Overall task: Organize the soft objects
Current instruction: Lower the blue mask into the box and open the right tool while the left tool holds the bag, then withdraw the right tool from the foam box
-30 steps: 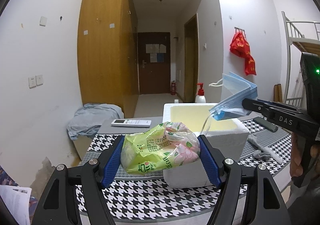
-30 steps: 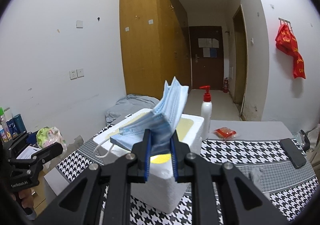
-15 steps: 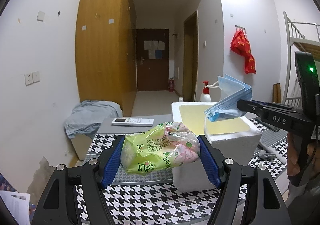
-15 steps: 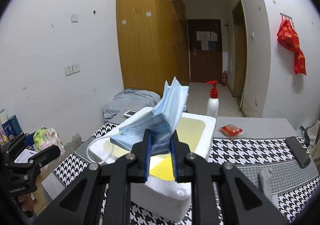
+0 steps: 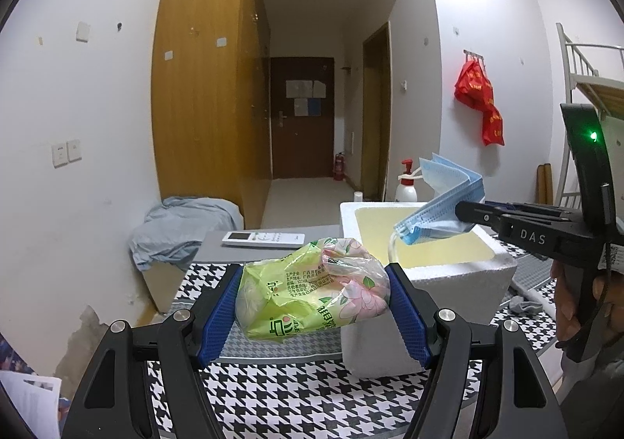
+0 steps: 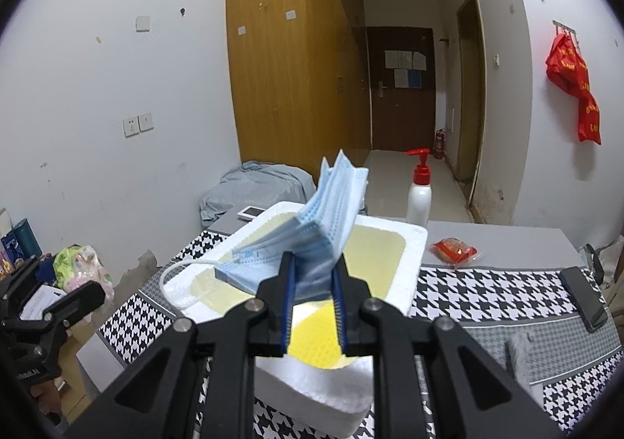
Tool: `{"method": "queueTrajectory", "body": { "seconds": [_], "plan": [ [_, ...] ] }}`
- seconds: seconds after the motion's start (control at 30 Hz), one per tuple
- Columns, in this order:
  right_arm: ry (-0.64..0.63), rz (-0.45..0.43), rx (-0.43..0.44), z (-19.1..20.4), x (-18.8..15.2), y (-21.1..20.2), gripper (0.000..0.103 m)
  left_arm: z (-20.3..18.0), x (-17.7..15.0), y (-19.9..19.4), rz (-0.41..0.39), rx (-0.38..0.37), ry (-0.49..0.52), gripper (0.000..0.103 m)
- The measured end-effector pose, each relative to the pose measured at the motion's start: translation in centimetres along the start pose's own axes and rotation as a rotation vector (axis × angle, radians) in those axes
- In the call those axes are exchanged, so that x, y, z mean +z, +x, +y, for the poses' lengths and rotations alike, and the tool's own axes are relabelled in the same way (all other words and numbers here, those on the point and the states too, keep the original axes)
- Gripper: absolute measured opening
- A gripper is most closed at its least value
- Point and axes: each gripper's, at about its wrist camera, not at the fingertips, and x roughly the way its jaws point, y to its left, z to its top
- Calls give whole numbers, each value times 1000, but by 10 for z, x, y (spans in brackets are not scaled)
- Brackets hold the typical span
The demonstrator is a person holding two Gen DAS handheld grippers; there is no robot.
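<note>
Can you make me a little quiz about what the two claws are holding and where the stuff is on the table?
1. What does the right claw hold?
2. True or false: the left claw is empty.
3. What stands behind the white foam box? A) a kettle B) a pump bottle C) a lamp

Key:
1. A stack of blue face masks, held above the foam box.
2. False: it grips a green tissue pack.
3. B, the pump bottle with a red top.
</note>
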Motion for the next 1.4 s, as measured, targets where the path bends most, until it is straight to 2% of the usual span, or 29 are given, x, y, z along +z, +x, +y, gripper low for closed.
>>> {"method": "queueTrajectory", "body": {
  "seconds": [0.1,0.17,0.23,0.33,0.5,1.0,1.4],
  "plan": [
    [3,4,-4,-1,0,3,22,-1,0,-1,-2,9,-4,73],
    [5,7,-6,-2,0,5,33,-2,0,-1,-2,14,-3,73],
    [10,9,-15,-3,-1,6,58,-2,1,-1,-1,18,-4,73],
    [38,-11,-15,-6,-2,3,83,-2,2,-1,-1,21,-9,73],
    [29,-40,-10,-6,-4,-7,102,-4,4,1,-2,14,-7,73],
    [31,-87,-23,-16,-12,-41,102,-19,18,10,-9,-70,12,73],
    [56,-118,-102,-34,-21,-67,102,-47,28,20,-6,-132,51,73]
  ]
}}
